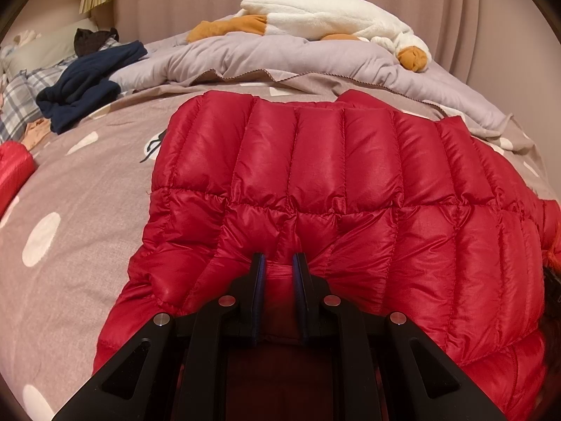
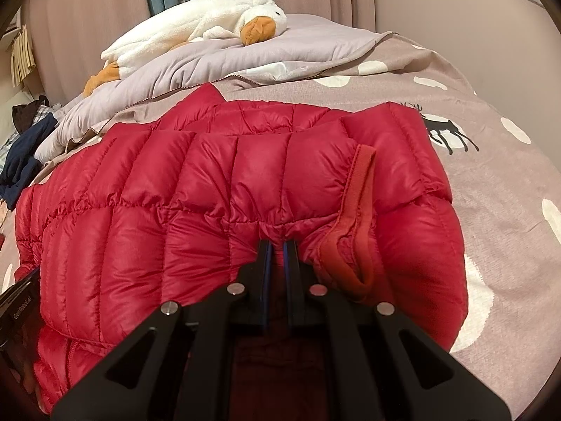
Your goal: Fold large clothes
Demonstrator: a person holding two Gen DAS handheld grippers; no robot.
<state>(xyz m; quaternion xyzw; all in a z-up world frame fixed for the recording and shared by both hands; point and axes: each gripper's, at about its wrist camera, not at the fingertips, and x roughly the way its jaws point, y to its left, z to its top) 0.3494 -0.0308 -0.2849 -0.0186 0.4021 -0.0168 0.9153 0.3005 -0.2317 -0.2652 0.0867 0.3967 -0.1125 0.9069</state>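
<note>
A red quilted down jacket (image 1: 315,189) lies spread on a bed (image 1: 70,210) with a dotted, deer-printed cover, already doubled over on itself, with its near edge lifted toward both cameras. The left gripper (image 1: 278,263) has its jaws drawn close together on a pinched ridge of the jacket's red shell near that edge. The right gripper (image 2: 277,249) is clamped tight on another gathered pleat of the same edge, just beside a flat red band (image 2: 354,217) that looks like a trimmed cuff or hem.

The jacket looks light and puffy, soft all through, with no stiffness to hold a crease. Its shiny shell is probably slippery, so a shallow pinch could slide off; a deeper bite that takes the stitched seam lines or the trimmed band would likely hold better. The filling will spring back, so each fold would need pressing flat. Holding two points along one edge, as here, suits carrying that edge over evenly.

Farther back lie a lilac quilt (image 1: 280,56), a white plush goose (image 1: 333,17) and a dark blue garment (image 1: 87,80), all well apart from the jacket. The only writing is small white lettering on a black device (image 2: 17,312) at the left edge of the right wrist view, too blurred to read with confidence.
</note>
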